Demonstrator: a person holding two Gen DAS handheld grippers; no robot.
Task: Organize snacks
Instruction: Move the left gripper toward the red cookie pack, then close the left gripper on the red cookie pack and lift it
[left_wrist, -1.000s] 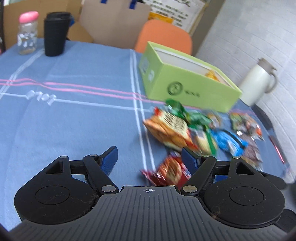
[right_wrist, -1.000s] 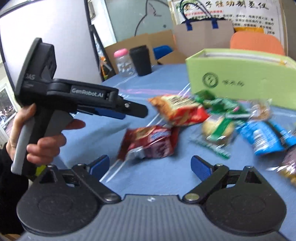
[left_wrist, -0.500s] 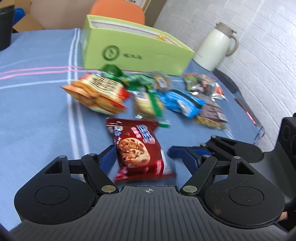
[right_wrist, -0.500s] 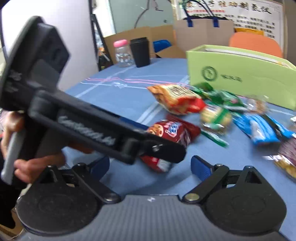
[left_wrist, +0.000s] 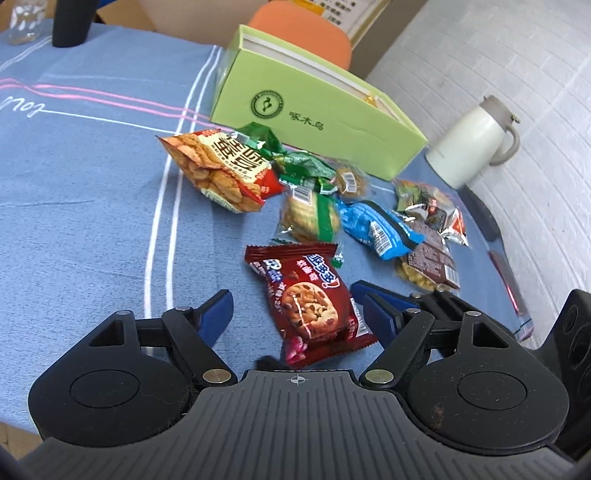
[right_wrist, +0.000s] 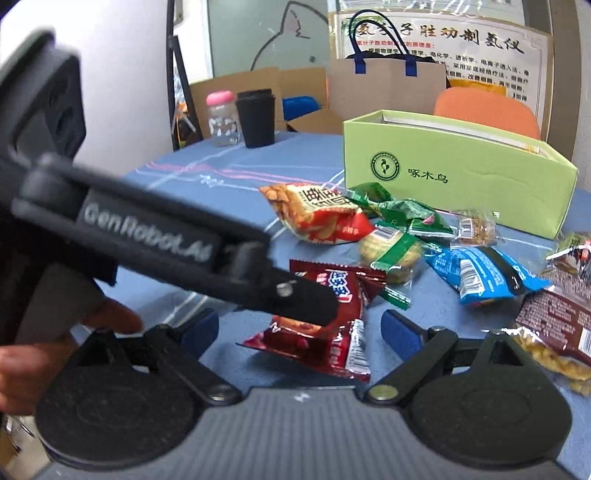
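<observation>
In the left wrist view, the left hand-held gripper (left_wrist: 293, 308) is seen at the bottom of the frame with its blue pads spread apart. A red cookie packet (left_wrist: 308, 301) lies flat on the blue-clothed bench (left_wrist: 81, 192) between the pads, touched by neither; nothing is gripped. Above it, at the centre of the frame, loose snacks are scattered: an orange cracker bag (left_wrist: 221, 170), green-wrapped packets (left_wrist: 295, 162), a blue packet (left_wrist: 376, 229) and a brown packet (left_wrist: 432, 262). A light green box (left_wrist: 314, 114) stands open just behind them in the upper middle. A white jug (left_wrist: 476, 144) is seen at the upper right, near the box's end.

In the right wrist view, the right hand-held gripper (right_wrist: 299, 328) is shown at the bottom, its pads held wide apart and empty. The left hand-held gripper (right_wrist: 306, 295) crosses the frame from the left, its tip over the red cookie packet (right_wrist: 332, 332), which lies in the lower centre between the right gripper's pads. The person's hand (right_wrist: 22, 362) is visible at the lower left edge. The light green box (right_wrist: 454, 177) stands at the right centre, behind the snacks. A black cup (right_wrist: 255, 118) and a pink-lidded jar (right_wrist: 221, 118) stand at the far edge of the bench, upper centre-left.
</observation>
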